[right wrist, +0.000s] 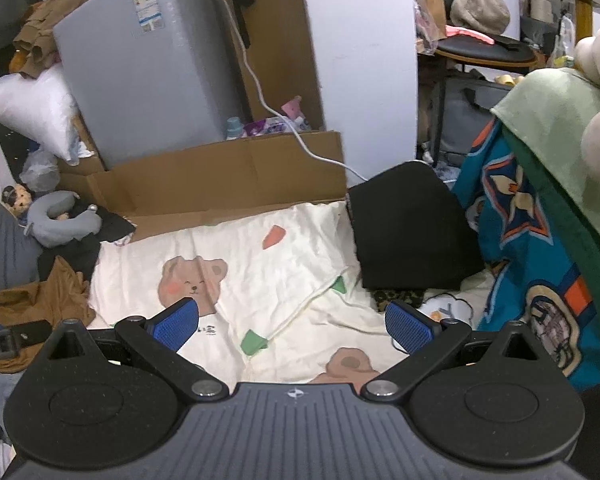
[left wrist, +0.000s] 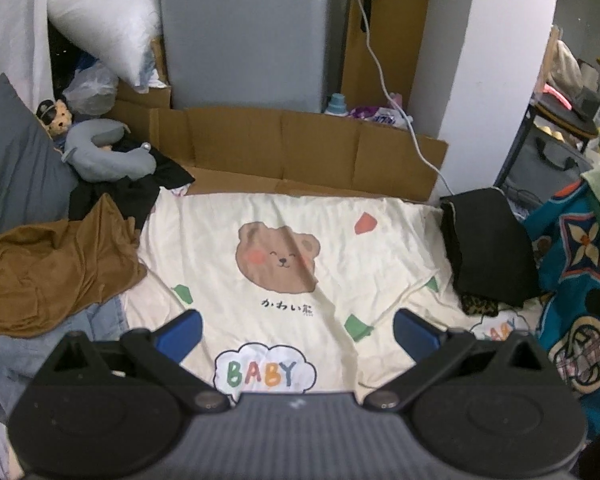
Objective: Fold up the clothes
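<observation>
A cream bear-print sheet (left wrist: 284, 248) covers the work surface; it also shows in the right wrist view (right wrist: 236, 248). A crumpled brown garment (left wrist: 56, 264) lies at its left edge, over pale denim (left wrist: 80, 336). A folded black garment (left wrist: 484, 240) sits at the right, also in the right wrist view (right wrist: 408, 232), on a leopard-print piece (right wrist: 398, 298). My left gripper (left wrist: 298, 334) is open and empty above the sheet's near part. My right gripper (right wrist: 292, 328) is open and empty above the sheet, left of the black garment.
A teal patterned cloth (right wrist: 532, 264) hangs at the right with a green cloth (right wrist: 556, 128) over it. Cardboard (left wrist: 300, 152) lines the far edge before a grey appliance (left wrist: 244, 32). A grey neck pillow (left wrist: 108, 152), black clothes (left wrist: 132, 188) and a white cable (right wrist: 284, 120) lie nearby.
</observation>
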